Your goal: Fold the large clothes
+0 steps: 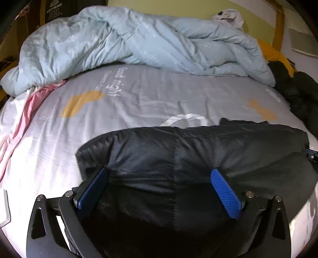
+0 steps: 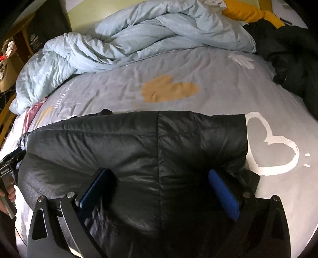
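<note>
A black quilted puffer jacket (image 1: 178,142) lies folded into a wide block on the grey bed sheet (image 1: 151,95), near the front edge. My left gripper (image 1: 160,171) hovers over the jacket's left half, its blue pads (image 1: 224,190) spread wide with puffy fabric bulging between them. My right gripper (image 2: 158,171) stands open the same way over the right half of the jacket (image 2: 139,135). Neither pair of pads pinches the fabric. In the right wrist view, part of the left gripper and a hand (image 2: 10,190) show at the left edge.
A crumpled light blue duvet (image 1: 139,39) fills the far side of the bed. A pile of dark clothes (image 2: 294,55) and a yellow garment (image 2: 248,12) lie at the far right. Pink and white cloth (image 1: 29,103) sits at the left edge. The grey sheet (image 2: 178,65) carries printed hearts.
</note>
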Available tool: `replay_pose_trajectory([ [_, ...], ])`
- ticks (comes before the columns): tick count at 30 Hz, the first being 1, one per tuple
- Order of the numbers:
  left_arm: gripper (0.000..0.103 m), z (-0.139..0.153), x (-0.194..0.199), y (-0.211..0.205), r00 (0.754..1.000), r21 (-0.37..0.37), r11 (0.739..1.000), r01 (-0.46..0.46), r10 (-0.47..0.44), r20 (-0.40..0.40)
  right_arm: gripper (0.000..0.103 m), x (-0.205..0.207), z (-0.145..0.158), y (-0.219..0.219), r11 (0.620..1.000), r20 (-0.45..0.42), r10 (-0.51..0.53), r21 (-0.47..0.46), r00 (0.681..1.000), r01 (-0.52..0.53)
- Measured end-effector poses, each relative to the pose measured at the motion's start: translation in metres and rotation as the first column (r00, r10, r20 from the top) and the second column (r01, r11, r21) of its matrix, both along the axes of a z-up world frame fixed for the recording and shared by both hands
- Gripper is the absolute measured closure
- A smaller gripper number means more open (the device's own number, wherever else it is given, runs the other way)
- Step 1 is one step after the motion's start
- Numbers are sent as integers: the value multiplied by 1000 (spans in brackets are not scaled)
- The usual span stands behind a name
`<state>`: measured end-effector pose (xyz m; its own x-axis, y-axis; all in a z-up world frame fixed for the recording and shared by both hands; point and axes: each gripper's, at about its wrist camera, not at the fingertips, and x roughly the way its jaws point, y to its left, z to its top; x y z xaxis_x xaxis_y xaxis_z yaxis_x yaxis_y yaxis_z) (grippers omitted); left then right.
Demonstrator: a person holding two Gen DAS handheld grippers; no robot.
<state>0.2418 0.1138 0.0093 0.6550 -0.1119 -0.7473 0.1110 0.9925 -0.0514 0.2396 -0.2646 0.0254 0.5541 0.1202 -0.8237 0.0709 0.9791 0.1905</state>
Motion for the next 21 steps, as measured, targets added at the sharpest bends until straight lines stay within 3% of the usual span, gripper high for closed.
replay_pose_trajectory([
  [4,0,-16,20,14,998,-25,999,-47,47,-31,1,11,-11,-6,1000,-25,-2,7,1000,2],
  [9,0,-38,33,25,997,-118,992,-45,37,-73,0,26,-28,-6,1000,0,-14,2,1000,14],
  [21,0,-48,39,14,995,-35,998,-59,56,-78,0,33,-39,0,997,53,-12,-73,999,15],
])
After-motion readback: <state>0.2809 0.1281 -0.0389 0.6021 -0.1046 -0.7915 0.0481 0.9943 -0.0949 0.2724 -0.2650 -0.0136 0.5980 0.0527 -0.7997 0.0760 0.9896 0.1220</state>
